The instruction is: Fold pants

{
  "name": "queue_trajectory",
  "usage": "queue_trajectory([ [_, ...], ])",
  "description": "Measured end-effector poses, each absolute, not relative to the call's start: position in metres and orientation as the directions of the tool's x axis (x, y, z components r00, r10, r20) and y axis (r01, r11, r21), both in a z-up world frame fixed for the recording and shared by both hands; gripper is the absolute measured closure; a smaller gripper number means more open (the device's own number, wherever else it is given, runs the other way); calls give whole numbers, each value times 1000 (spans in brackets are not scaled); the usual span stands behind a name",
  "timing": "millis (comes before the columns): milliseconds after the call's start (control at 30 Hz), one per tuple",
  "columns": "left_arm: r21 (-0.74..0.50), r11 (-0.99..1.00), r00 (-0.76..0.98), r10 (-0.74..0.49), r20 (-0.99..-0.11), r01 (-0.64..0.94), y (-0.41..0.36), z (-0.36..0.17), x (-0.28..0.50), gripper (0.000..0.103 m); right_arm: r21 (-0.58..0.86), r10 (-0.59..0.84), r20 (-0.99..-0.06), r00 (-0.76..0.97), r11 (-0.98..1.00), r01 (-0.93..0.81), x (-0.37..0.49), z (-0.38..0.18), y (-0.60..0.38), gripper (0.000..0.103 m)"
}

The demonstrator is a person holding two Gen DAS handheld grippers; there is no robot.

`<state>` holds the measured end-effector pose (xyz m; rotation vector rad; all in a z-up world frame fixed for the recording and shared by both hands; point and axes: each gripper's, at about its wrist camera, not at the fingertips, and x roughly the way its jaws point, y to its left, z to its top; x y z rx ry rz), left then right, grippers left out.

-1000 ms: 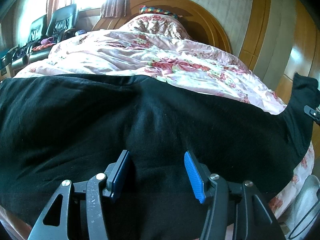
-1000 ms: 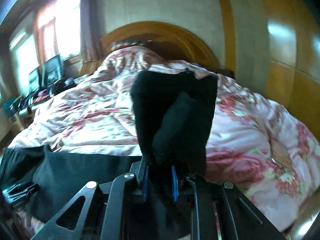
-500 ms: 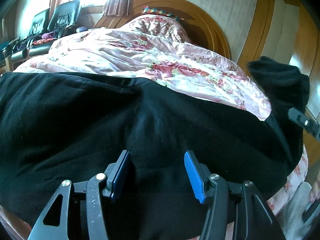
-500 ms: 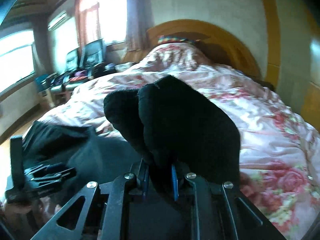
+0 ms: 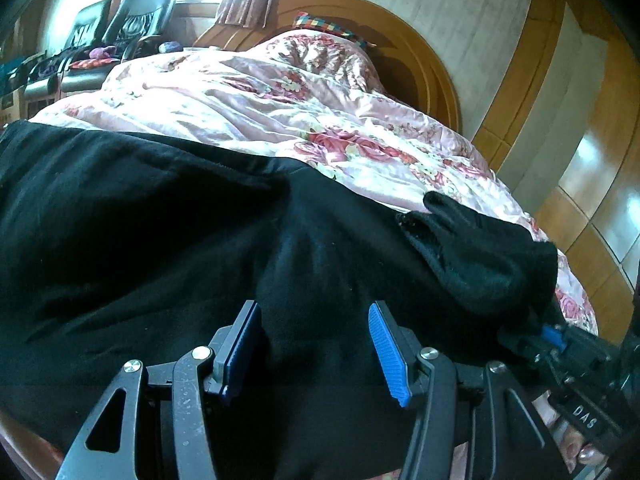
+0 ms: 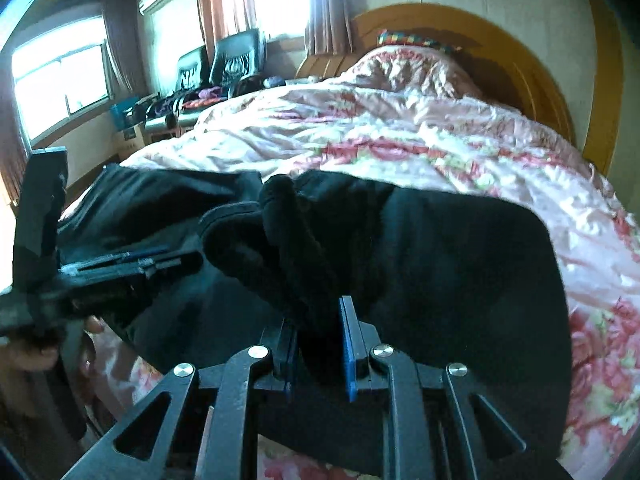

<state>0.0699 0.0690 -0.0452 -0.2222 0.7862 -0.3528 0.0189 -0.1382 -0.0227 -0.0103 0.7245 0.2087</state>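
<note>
Black pants [image 5: 168, 248] spread across the floral quilt [image 5: 248, 104], one end pinched in the right gripper [image 6: 318, 344] to fold over, left gripper [image 5: 314, 344] spread over the cloth, seemingly steadying it.

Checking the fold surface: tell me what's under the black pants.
The black pants lie on a pink floral quilt, visible beyond and beside them. Whatever else sits beneath the fabric is covered and cannot be seen.

Left tongs [image 5: 314, 350]: black frame, silver screws, ribbed blue pads; right tongs [image 6: 318, 350] alike.
</note>
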Motion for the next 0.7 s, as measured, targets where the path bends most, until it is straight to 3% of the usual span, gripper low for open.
queue_trajectory([
  [167, -350, 910, 663, -405, -629, 224, 72, -42, 69, 46, 69, 222, -616, 756, 971, -228, 12, -16, -137, 84],
  [267, -379, 899, 665, -423, -615, 221, 76, -41, 70, 46, 47, 236, -646, 726, 961, -271, 15, -25, -129, 79],
  [367, -431, 877, 651, -457, -606, 215, 81, -42, 71, 46, 63, 263, -678, 686, 951, -303, 15, -35, -124, 58],
  [433, -463, 859, 646, -482, -592, 217, 83, -41, 71, 46, 102, 320, -673, 666, 933, -346, 9, -32, -120, 31],
  [700, -578, 781, 643, -572, -509, 237, 84, -28, 66, 45, 67, 310, -599, 738, 938, -340, -19, -7, -133, 30],
])
